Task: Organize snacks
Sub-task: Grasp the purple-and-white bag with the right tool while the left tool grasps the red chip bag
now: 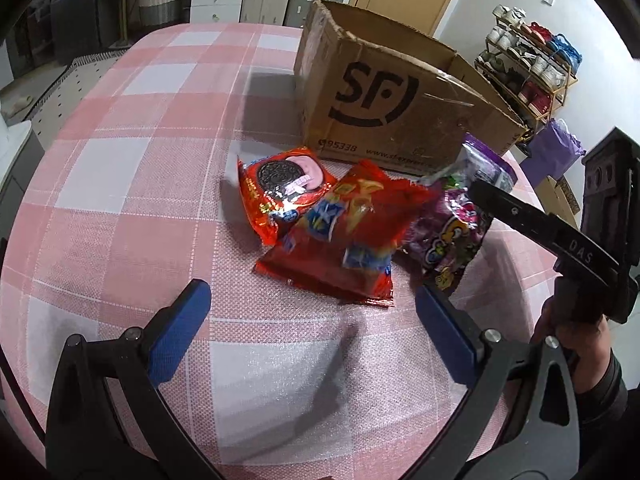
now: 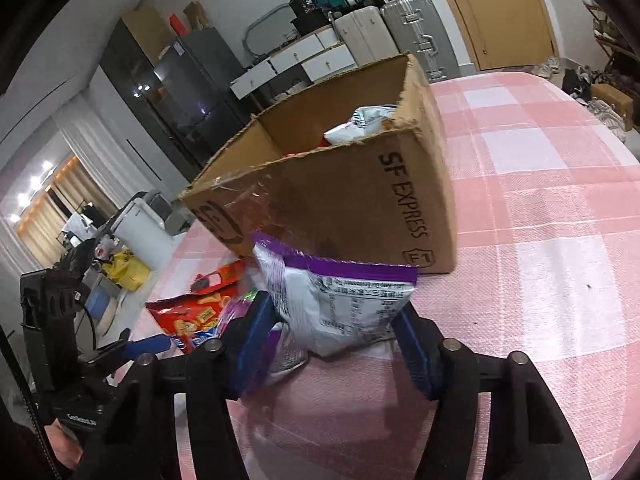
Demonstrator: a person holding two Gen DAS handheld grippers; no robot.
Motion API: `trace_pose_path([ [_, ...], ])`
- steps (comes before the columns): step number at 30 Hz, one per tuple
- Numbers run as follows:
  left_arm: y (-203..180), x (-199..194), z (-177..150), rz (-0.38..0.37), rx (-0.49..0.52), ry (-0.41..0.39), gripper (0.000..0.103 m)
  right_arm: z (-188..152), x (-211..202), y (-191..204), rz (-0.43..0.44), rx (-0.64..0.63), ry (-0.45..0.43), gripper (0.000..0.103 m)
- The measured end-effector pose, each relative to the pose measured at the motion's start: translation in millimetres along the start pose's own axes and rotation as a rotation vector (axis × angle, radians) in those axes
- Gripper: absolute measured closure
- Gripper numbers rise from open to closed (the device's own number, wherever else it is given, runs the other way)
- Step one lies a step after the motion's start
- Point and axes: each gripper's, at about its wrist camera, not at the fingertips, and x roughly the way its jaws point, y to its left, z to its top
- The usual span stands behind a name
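1. Three snack packets are outside the cardboard box, so most of the sorting looks unfinished; at least one white packet already lies inside the box, with something red beside it, though how many more are in there cannot be told.
2. On the checked worktop, just in front of the box, a red cookie packet lies partly under a red cracker bag; neither is being handled.
3. To their right, the purple candy bag is the item in hand: the right hand-held gripper has its blue pads against both sides of it, clamped on the crumpled lower part, with the bag standing upright close to the box's near wall.
4. The left hand-held gripper hovers over bare cloth short of the red packets, its jaws wide apart and empty.
5. Remaining work, by my reading: carry the purple bag over the box rim and drop it in, then do the same for the two red packets.
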Motion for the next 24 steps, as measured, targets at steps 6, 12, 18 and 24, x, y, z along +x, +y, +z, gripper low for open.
trace_pose_path([
  [6,6.2,-1.8,1.8,0.017,-0.026,0.004,0.001,-3.3,-5.5,-1.7,0.020,-0.002,-0.013,0.047],
  [12,6.8,-1.0,4.7,0.013,-0.036,0.010,0.001,-5.1,-14.3,-1.1,0.008,-0.006,-0.034,0.048],
  [18,-0.6,2.7,11.2,0.000,-0.028,0.020,0.001,-7.1,-21.3,3.5,-0.011,-0.032,-0.057,0.048],
  [24,-5.3,14.0,16.5,-0.003,-0.047,0.043,0.001,-10.0,-25.0,12.4,-0.050,-0.084,-0.065,0.048],
])
